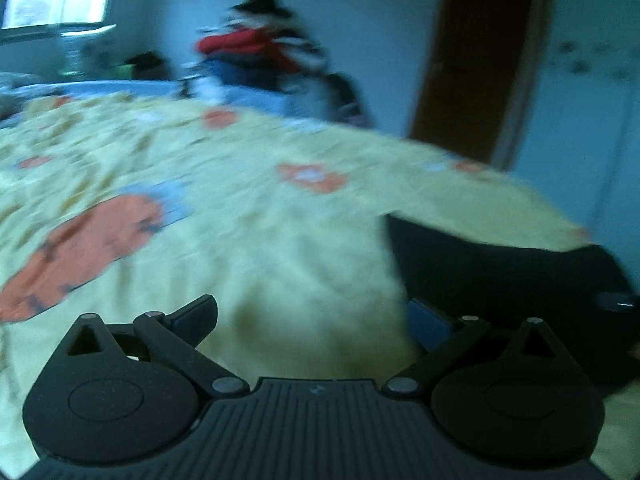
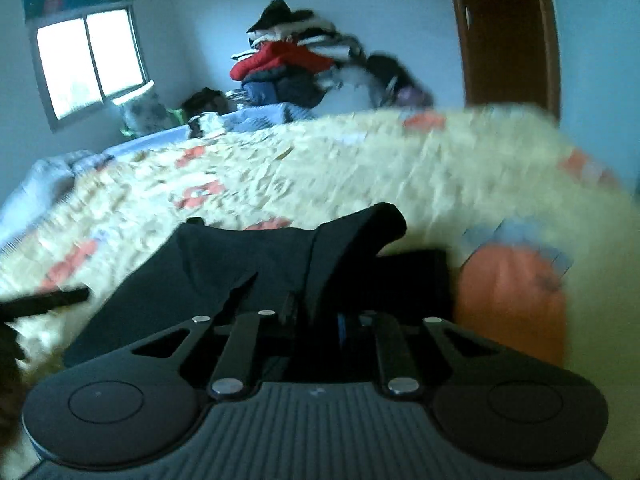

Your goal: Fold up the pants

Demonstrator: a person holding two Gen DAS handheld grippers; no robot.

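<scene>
Meanwhile, one pair of black pants [image 2: 280, 264] lies on the bed [image 2: 360, 168], a fold pinched in the right gripper [image 2: 316, 320]; the left gripper [image 1: 312, 324], one of two, hangs spread and empty. A shallow bite could let the cloth slip free mid-fold.

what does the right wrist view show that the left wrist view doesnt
Only the right wrist view shows the right gripper, its fingers drawn close together on a raised fold of the black pants, and both panes of the window.

Only the left wrist view shows the left gripper, its fingers spread wide over bare bedspread with nothing between them; the pants appear there only as a dark patch at the right.

Both show the yellow patterned bedspread, the clothes pile against the far wall and the brown door.
</scene>
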